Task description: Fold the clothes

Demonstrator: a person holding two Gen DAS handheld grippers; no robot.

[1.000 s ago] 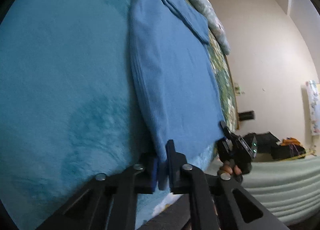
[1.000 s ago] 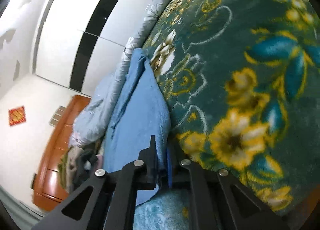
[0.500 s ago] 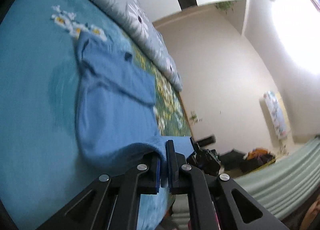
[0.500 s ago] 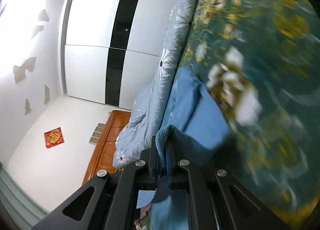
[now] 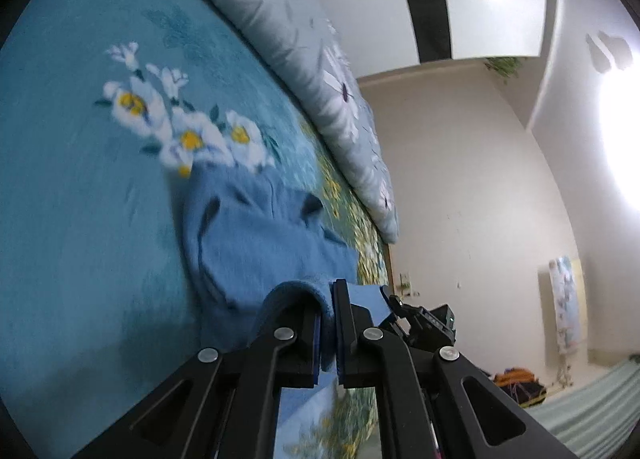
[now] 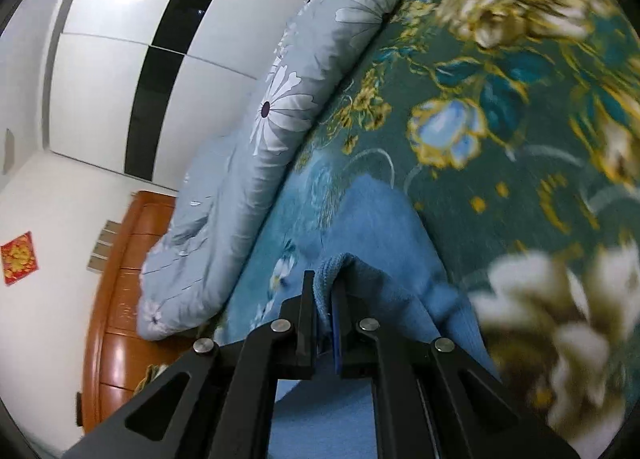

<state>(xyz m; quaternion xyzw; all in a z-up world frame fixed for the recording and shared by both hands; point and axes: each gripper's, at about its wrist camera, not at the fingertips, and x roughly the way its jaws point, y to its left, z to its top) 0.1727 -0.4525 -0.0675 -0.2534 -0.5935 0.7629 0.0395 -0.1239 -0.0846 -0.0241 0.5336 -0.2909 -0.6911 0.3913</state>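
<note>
A blue knit garment (image 5: pixel 256 243) lies on a teal flowered bed blanket (image 5: pixel 72 187), its collar end toward the pillow side. My left gripper (image 5: pixel 327 299) is shut on the garment's lifted hem, which drapes over the left finger. In the left wrist view the right gripper (image 5: pixel 420 319) shows just beyond, level with mine. My right gripper (image 6: pixel 325 283) is shut on the other corner of the garment (image 6: pixel 376 227), whose cloth hangs folded over the rest of it.
A rolled grey quilt with white daisies (image 5: pixel 320 71) runs along the far side of the bed. The blanket turns dark green with gold flowers (image 6: pixel 500 107) to the right. A wooden dresser (image 6: pixel 120 299) and white wardrobe doors (image 6: pixel 112 71) stand beyond.
Both grippers have carried the garment's hem up off the bed and forward toward the collar end, so the lower half now folds over the upper half. The view tilted up toward the quilt.
</note>
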